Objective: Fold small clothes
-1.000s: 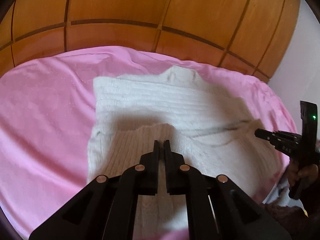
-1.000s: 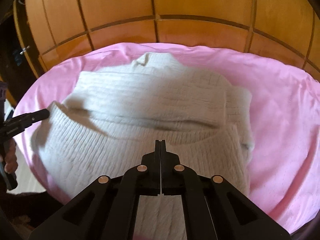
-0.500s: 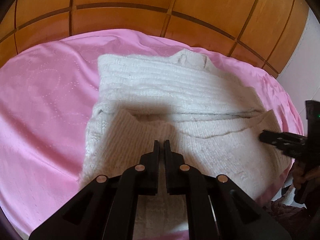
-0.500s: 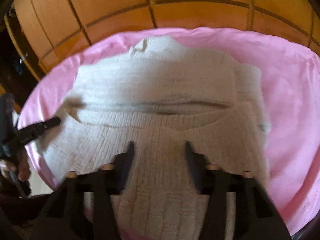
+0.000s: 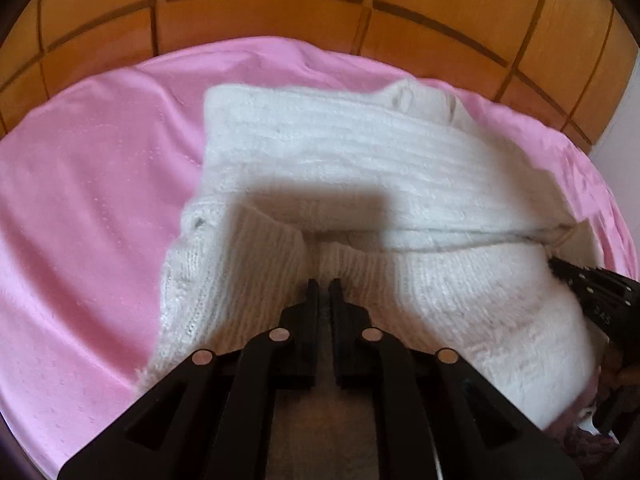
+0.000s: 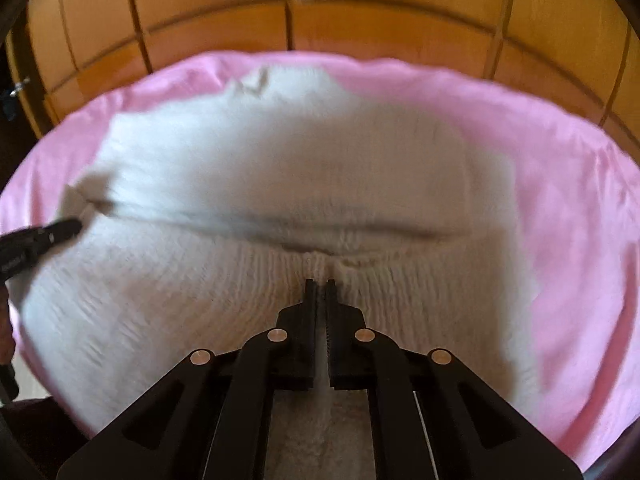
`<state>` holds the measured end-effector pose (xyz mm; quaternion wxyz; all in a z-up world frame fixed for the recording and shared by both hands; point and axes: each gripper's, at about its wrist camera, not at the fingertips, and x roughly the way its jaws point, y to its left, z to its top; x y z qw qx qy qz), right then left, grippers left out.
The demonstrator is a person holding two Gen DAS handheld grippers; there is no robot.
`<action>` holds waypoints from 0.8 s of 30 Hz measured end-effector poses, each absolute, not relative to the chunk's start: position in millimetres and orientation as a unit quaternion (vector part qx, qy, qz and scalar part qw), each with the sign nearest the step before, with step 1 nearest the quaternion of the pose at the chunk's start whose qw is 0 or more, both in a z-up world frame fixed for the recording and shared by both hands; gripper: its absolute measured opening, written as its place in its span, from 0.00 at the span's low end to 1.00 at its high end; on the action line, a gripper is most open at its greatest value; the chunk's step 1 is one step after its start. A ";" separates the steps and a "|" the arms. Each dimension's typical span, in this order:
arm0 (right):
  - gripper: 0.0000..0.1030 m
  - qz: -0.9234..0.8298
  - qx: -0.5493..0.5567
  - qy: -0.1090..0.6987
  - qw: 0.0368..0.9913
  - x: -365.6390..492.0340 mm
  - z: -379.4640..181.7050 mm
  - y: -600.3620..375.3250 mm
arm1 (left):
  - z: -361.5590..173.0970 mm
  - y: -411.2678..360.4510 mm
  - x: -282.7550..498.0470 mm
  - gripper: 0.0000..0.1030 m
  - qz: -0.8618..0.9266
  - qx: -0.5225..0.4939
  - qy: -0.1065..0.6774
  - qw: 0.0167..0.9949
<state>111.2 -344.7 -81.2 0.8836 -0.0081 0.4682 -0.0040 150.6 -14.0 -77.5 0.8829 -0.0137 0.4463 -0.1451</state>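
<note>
One white knitted sweater [image 5: 360, 168] lies in view, and it is the only garment. One pink sheet [image 5: 88, 208] lies under it. Behind stands one wooden panelled wall [image 5: 280, 8]. Two grippers show: the left gripper [image 5: 324, 286] and the right gripper [image 6: 320, 284], each with two fingers [image 6: 311, 292]. One bit of a person's hand [image 6: 5, 332] shows at the blurred edge, probably the left.
</note>
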 end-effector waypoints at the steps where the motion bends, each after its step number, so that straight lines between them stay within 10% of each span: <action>1: 0.03 -0.004 -0.014 0.464 0.886 110.6 -82.4 -342.2 | -75.1 -15.3 147.6 0.07 -0.144 -0.003 0.443 0.885; 16: 0.07 0.006 0.004 0.462 0.887 107.6 -79.1 -347.9 | -40.4 56.9 132.2 0.50 -0.135 -0.041 0.412 0.900; 18: 0.15 0.009 0.011 0.464 0.886 109.3 -77.8 -348.4 | -46.8 55.5 135.8 0.50 -0.148 -0.035 0.422 0.894; 22: 0.61 0.037 0.039 0.462 0.885 107.3 -68.4 -350.9 | -58.5 44.0 144.0 0.43 -0.164 -0.024 0.440 0.882; 24: 0.64 0.040 0.039 0.451 0.891 102.5 -57.9 -352.7 | -60.4 37.5 144.6 0.40 -0.167 -0.011 0.440 0.882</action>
